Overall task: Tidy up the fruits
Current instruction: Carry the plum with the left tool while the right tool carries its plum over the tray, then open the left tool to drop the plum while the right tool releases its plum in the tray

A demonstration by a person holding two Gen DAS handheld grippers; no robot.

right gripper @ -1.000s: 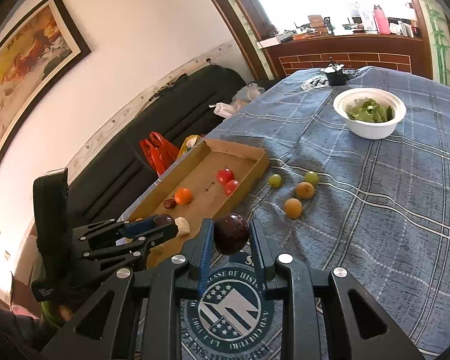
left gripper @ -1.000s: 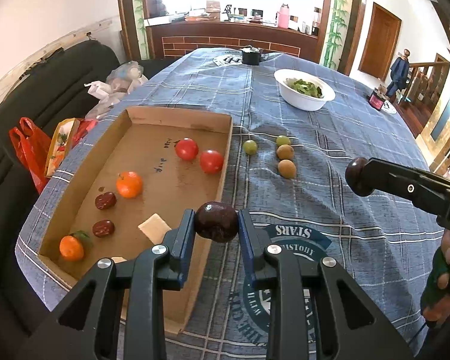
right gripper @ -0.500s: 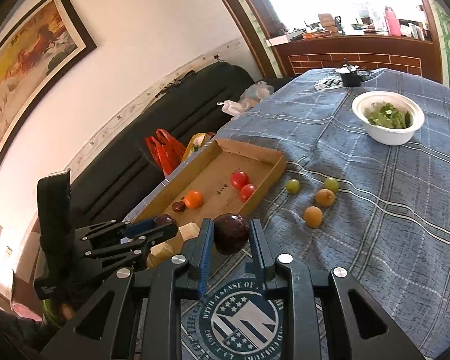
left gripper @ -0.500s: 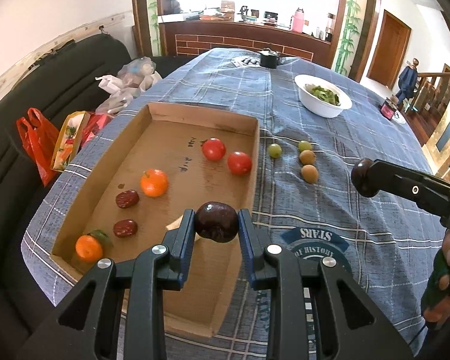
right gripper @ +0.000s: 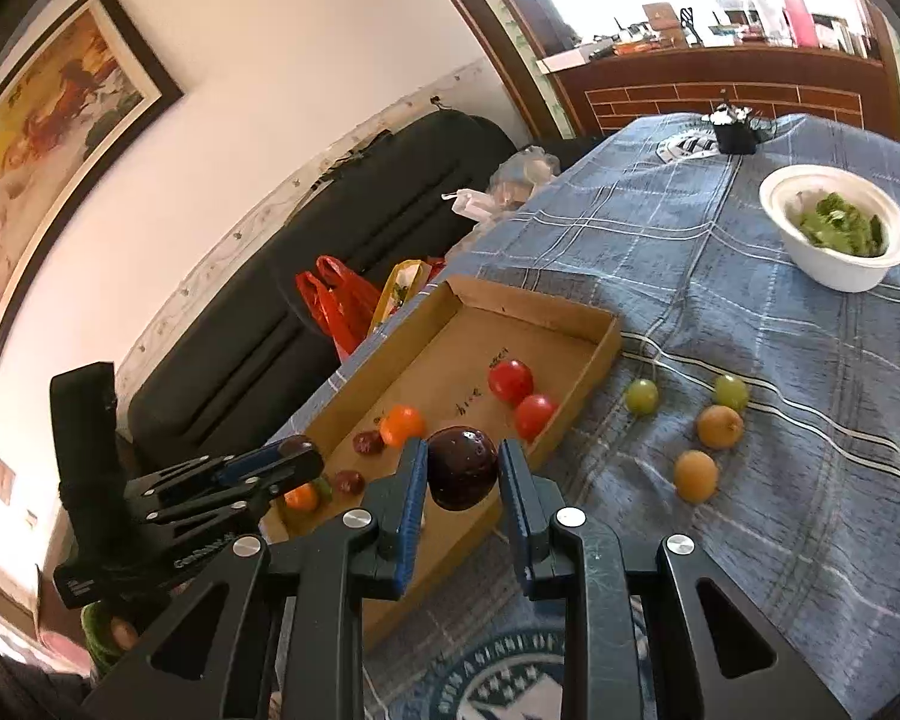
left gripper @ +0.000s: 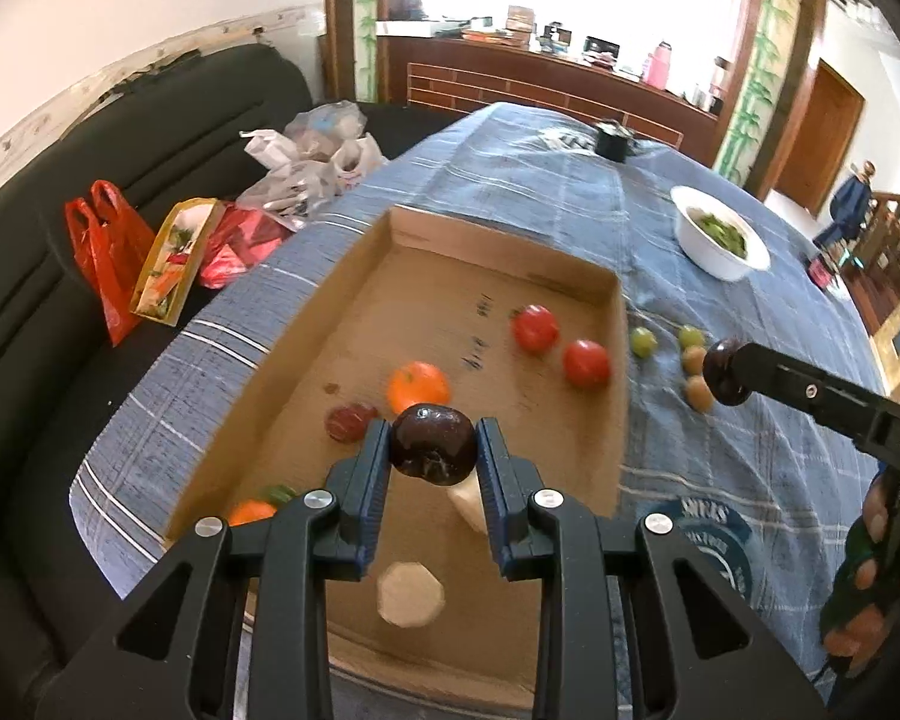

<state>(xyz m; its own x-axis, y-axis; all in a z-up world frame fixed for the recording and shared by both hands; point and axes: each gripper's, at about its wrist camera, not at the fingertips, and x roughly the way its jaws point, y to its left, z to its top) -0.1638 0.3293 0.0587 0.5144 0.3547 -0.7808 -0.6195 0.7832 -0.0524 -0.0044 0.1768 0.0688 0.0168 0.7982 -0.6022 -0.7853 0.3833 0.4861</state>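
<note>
Carrying one dark plum each: left gripper [left gripper: 432, 462] is clamped on a dark plum [left gripper: 432, 444] and hangs over the near end of the cardboard tray [left gripper: 504, 249]; right gripper [right gripper: 459, 480] is clenched on a second dark plum [right gripper: 462, 467], held above the table's blue plaid cloth [right gripper: 750, 312] just off the tray's near right corner, not over it yet. Progress looks like roughly two thirds, judging by the count. Already in the tray: two red tomatoes [left gripper: 558, 345] toward the far right wall, an orange [left gripper: 419, 386] mid-floor, dark red dates [right gripper: 359, 461] near the left wall, a small orange with a green leaf [right gripper: 302, 496] at the near left corner, plus two pale chunks [left gripper: 411, 594] at the near end, can't tell what they are. Left outside on the cloth, just beside the tray's right wall: two green grapes [right gripper: 684, 394] and two yellow-orange fruits [right gripper: 707, 447]. So the remaining work is likely dropping both plums in, then four more pickups. White bowl of greens [right gripper: 837, 225] sits toward the far right edge of the table, untouched. Writing: dark handwritten marks on the tray floor, not legible; round emblem on the cloth [left gripper: 705, 531] at the near edge, lettering upside-down and blurred, not readable; the right gripper's arm in the left view shows "DA", rest cut off.
</note>
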